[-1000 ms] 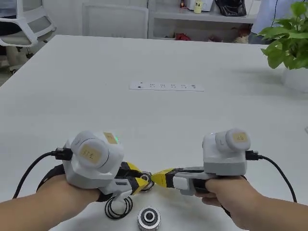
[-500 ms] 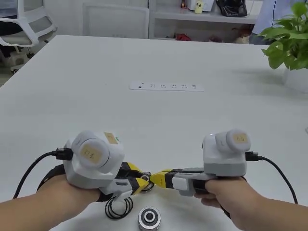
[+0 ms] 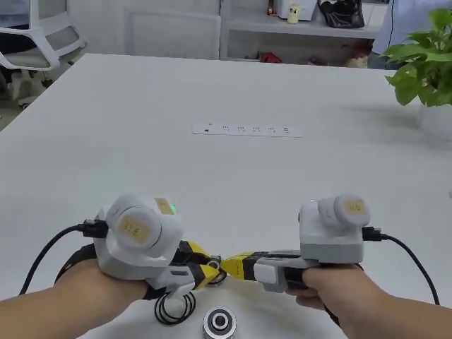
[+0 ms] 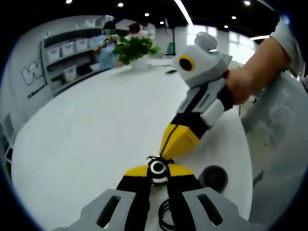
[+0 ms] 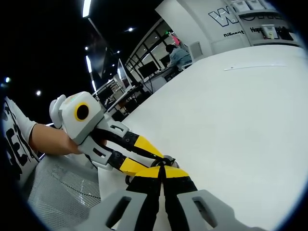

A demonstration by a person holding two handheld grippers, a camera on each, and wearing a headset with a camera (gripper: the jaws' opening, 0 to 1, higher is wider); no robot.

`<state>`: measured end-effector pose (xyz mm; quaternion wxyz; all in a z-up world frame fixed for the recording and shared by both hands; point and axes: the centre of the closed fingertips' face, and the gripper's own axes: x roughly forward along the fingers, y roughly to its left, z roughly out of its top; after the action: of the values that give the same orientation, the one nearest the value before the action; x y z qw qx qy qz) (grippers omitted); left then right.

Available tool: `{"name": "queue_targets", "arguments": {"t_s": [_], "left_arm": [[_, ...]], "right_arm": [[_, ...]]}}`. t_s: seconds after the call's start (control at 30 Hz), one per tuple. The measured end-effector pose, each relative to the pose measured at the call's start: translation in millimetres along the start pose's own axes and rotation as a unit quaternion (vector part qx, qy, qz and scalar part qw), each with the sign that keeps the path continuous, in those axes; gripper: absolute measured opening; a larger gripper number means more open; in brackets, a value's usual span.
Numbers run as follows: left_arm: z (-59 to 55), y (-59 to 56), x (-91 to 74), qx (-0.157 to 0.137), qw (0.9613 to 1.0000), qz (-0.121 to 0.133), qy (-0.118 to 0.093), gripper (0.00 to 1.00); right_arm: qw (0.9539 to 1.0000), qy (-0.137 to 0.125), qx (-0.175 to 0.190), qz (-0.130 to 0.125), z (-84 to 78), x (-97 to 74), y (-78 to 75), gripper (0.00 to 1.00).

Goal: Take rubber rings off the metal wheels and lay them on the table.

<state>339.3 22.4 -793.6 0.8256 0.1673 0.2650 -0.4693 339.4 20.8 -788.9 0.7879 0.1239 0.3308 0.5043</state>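
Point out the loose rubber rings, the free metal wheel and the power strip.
loose rubber rings [image 3: 174, 308]: head view, middle of loops.
free metal wheel [image 3: 219, 323]: head view, its hub.
power strip [image 3: 246, 130]: head view, its middle.

Two grippers met above a white table [image 5: 250, 120].
The right gripper [image 5: 162, 170] had its yellow jaws closed together; a small metal wheel [image 5: 169, 160] sat at the left gripper's [image 5: 155, 159] tips.

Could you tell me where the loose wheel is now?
In the head view the loose wheel lies on the table at bottom centre, just right of the black rings.
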Motion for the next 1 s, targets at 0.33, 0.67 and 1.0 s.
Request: {"name": "queue_targets", "arguments": {"t_s": [0.33,0.67,1.0], "left_arm": [[0.2,-0.1,1.1,0.0,1.0,0.0,0.001,0.13],[0.0,-0.2,1.4,0.0,1.0,0.001,0.001,0.13],[0.8,2.0,-0.1,0.002,1.0,0.005,-0.002,0.17]], "right_arm": [[0.9996,-0.008,-0.004,0.026,6.3,5.3,14.5,0.0],[0.9998,-0.011,-0.013,0.009,5.5,0.2,5.5,0.0],[0.9998,-0.015,-0.01,0.007,7.4,-1.7,4.2,0.0]]}}
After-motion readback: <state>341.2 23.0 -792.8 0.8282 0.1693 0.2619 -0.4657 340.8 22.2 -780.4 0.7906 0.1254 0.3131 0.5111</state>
